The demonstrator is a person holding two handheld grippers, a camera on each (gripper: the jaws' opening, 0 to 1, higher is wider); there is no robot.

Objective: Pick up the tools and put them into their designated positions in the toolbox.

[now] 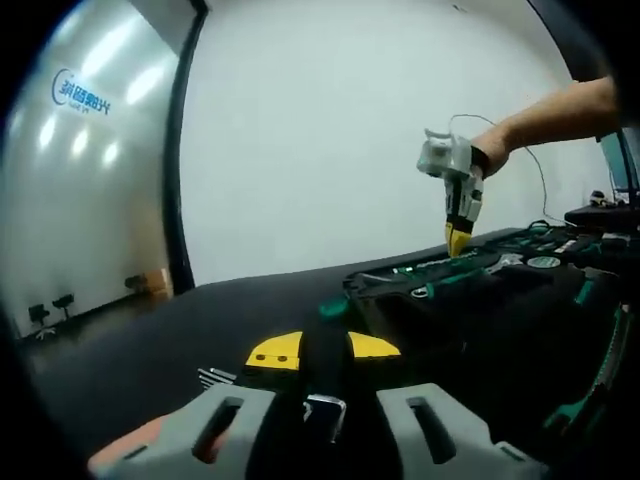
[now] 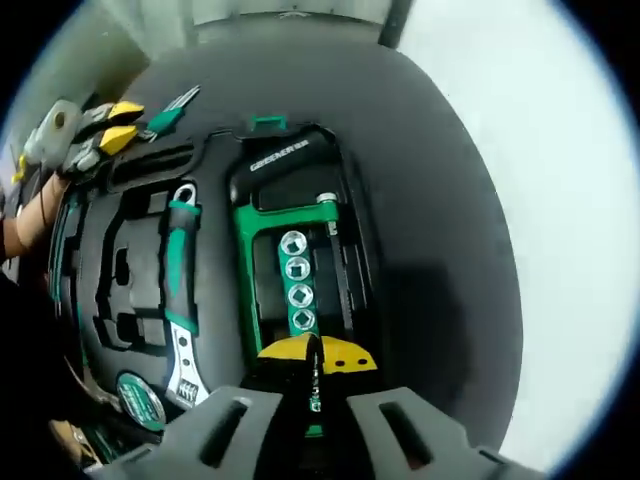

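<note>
The right gripper hangs above the open toolbox, its yellow-tipped jaws closed on a slim dark tool at 6 o'clock in the right gripper view; what kind of tool it is I cannot tell. Just above it, towards 12, a row of sockets sits in the green frame, with the wrench lying at 9. The left gripper rests low near the table, jaws together on a bent hex key at 6 in the left gripper view, the case off at 3. To seat the right-hand piece well, I would line it up along its moulded slot, lower it straight, and release only once it beds.
</note>
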